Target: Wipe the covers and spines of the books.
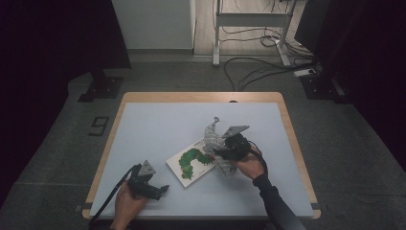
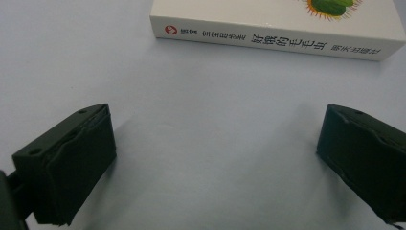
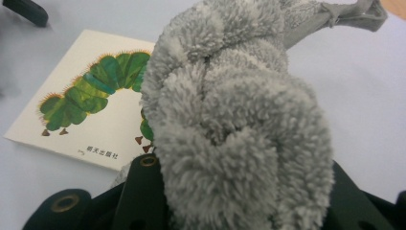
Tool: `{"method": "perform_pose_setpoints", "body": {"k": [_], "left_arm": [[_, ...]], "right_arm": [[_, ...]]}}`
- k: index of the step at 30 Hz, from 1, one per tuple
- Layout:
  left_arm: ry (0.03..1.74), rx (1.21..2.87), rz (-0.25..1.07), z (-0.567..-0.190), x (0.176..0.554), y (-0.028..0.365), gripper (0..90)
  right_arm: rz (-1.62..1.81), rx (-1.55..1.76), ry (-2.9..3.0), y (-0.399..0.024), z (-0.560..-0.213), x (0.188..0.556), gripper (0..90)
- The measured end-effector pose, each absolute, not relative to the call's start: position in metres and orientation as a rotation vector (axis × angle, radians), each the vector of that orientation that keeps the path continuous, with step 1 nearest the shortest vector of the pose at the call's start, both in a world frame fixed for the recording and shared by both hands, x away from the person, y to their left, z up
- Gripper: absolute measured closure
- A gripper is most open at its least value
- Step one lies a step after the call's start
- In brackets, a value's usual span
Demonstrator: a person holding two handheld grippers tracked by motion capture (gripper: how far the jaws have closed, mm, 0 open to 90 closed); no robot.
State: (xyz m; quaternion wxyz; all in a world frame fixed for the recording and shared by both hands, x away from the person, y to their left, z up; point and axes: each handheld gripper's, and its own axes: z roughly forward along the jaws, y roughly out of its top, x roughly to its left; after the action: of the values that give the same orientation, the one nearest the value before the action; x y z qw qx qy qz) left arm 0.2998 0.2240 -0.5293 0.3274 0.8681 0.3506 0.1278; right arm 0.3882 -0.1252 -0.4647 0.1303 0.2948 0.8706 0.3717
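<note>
picture book [image 2: 277,28] lies flat on the table [image 1: 158,124], green caterpillar on its white cover; the spine carries chinese characters reading 好饿的毛虫 plus a small red round logo, and tiny publisher characters sit at the cover's lower edge, too small to read surely. right gripper [image 3: 239,211] clamped on a fluffy grey cloth [image 3: 239,120], at the book's right edge and overlapping its corner. left gripper [image 2: 210,163] jaws wide apart, nothing between them, on the table just short of the book's spine.
</note>
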Motion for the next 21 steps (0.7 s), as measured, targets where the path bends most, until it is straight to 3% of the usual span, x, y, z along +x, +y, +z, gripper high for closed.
{"method": "perform_pose_setpoints", "body": {"k": [12, 21], "left_arm": [[0.917, 2.273, 0.333, -0.529, 0.3, 0.224, 0.0], [0.918, 2.273, 0.334, -0.529, 0.3, 0.224, 0.0]], "right_arm": [[0.992, 0.879, 2.563, -0.116, -0.502, 0.4, 59.5], [0.998, 0.879, 2.576, -0.117, -0.505, 0.399, 59.5]]}}
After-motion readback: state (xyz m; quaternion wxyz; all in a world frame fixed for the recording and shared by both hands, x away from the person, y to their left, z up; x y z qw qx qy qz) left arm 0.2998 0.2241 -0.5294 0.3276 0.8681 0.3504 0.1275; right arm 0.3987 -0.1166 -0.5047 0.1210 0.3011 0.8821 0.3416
